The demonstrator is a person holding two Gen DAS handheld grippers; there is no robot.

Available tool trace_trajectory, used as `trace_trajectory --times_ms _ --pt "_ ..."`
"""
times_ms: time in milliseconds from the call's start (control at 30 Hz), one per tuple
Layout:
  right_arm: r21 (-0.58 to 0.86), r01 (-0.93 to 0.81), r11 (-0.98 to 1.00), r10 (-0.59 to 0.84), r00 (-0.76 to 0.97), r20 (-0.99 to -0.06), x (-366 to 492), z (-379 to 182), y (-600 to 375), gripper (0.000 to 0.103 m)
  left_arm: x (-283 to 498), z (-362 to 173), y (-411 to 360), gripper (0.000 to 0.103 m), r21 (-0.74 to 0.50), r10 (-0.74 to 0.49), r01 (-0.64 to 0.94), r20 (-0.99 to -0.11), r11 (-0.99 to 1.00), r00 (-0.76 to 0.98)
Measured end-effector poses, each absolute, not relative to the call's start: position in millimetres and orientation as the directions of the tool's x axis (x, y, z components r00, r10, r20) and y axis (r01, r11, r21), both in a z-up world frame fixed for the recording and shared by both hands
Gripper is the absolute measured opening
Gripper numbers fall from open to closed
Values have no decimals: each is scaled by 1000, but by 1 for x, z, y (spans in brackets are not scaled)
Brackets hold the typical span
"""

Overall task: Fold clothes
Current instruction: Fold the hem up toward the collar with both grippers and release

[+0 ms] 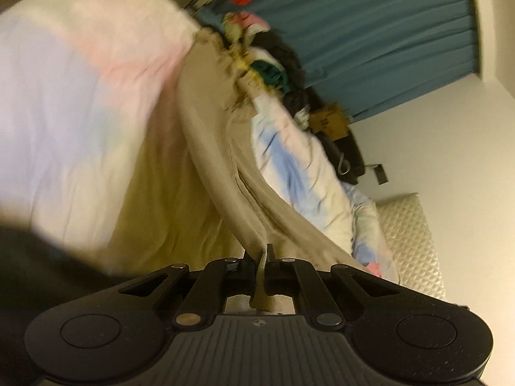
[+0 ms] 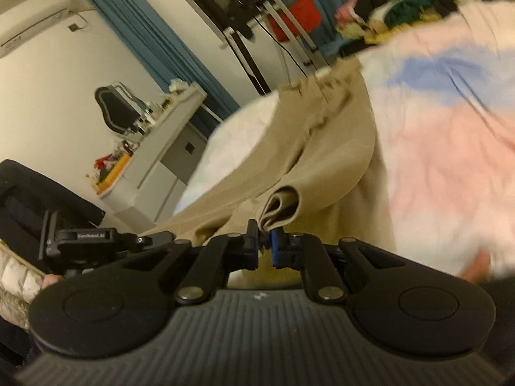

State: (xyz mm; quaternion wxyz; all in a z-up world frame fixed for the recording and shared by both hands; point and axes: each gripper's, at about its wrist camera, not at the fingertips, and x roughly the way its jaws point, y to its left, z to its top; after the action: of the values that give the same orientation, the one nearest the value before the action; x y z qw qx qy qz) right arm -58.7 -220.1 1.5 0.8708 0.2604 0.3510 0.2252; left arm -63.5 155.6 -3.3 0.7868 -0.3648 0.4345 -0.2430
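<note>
Fingers (image 1: pixel 269 252) of both grippers pinched on beige trousers (image 1: pixel 206 148); cloth between pads.

White walls (image 2: pixel 48 103), blue curtains (image 1: pixel 370 32), a grey cabinet (image 2: pixel 167 148)

A white bed (image 2: pixel 238 128) carries a heap of mixed clothes (image 2: pixel 396 9) at its far end.

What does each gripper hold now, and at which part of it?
Both hold the beige garment. The left gripper pinches a thin edge of it; the right gripper is closed on a folded, rolled edge.
</note>
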Motion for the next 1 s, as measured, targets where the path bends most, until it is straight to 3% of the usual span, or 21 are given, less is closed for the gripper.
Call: trace_trajectory --times_ms 167,367,533,667,1000 --pt "627 -179 758 559 673 -484 -39 -4 -225 10 -58 -13 157 4 -779 -685 25 -535 627 494" --pt "593 -185 784 510 737 -444 67 14 -216 11 42 27 140 4 -689 -597 90 -547 720 587" --pt "523 -132 842 402 801 -444 169 -4 -199 11 131 39 113 5 -570 -477 119 -534 813 698" --pt "441 -107 891 336 809 -483 226 -37 -185 11 184 19 86 5 -461 -368 96 -549 882 750" --pt "288 -117 950 274 754 -597 292 -130 -163 11 247 -85 70 6 -301 -284 101 -660 948 696"
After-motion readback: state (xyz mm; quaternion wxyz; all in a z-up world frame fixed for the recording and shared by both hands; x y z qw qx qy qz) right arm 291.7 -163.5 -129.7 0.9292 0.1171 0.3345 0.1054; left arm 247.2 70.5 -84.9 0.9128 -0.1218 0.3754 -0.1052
